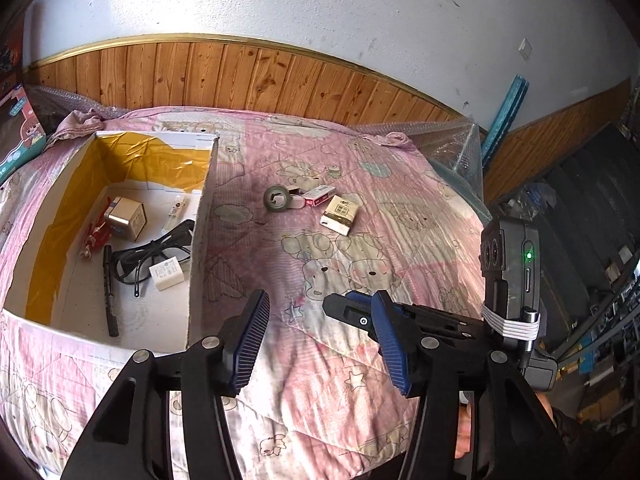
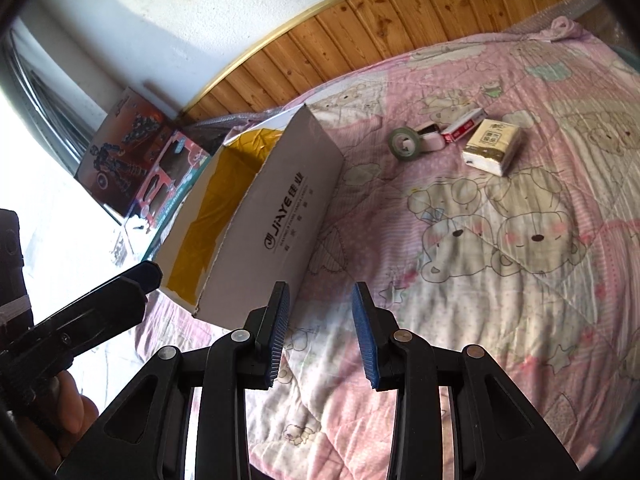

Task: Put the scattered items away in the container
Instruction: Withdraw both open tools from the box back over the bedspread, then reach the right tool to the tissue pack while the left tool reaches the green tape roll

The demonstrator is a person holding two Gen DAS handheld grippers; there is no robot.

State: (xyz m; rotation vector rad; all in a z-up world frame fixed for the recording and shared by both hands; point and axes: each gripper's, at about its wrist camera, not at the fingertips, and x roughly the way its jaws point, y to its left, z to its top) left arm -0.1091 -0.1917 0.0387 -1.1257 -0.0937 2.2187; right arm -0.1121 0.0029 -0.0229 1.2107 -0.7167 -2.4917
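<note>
Both the left hand-held gripper (image 1: pixel 320 328) and right hand-held gripper (image 2: pixel 320 324) hover wide and empty over the bed (image 1: pixel 360 360), box (image 1: pixel 200 240) at left, tape roll (image 1: pixel 277 199) and tissue pack (image 1: pixel 340 214) far.

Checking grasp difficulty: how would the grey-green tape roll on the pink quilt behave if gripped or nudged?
The grey-green tape roll lies flat, so it probably won't roll. A small hollow ring, it looks light and stiff. The soft pink quilt may yield under a pinch.
</note>
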